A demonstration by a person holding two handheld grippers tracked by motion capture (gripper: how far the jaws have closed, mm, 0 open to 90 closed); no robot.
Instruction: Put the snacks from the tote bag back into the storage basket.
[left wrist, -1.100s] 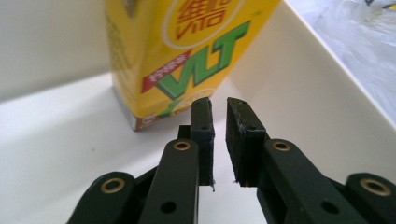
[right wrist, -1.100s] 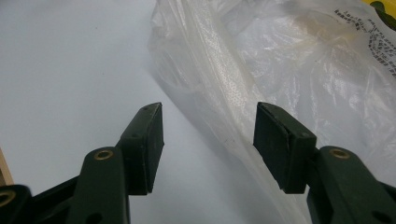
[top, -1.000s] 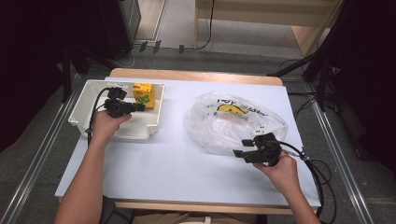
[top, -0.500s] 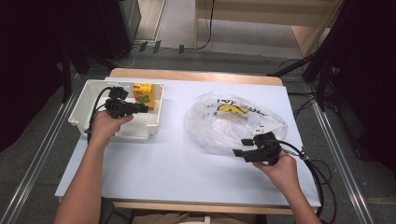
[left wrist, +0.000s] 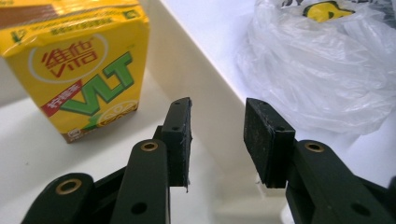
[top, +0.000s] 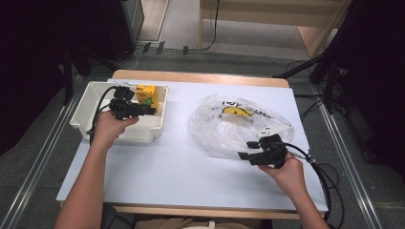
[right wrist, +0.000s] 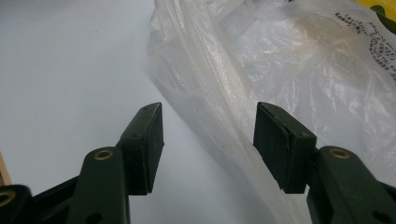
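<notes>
Left gripper (left wrist: 217,140) has risen slightly since the earlier frame and its jaws have just been opening, now apart with nothing between. The yellow drink carton (left wrist: 79,70) stands in the white tray (top: 143,131), left of and beyond those jaws. Right gripper (right wrist: 208,144) unmoved, jaws apart, straddling the plastic bag (right wrist: 289,70) edge unclamped.

Yellow drink carton (left wrist: 79,70) upright in white tray (left wrist: 196,79), left claw (left wrist: 217,142) parted beside it.

drink carton (left wrist: 79,70): "VLT", Chinese characters | plastic bag (left wrist: 327,70): print (unreadable)
</notes>
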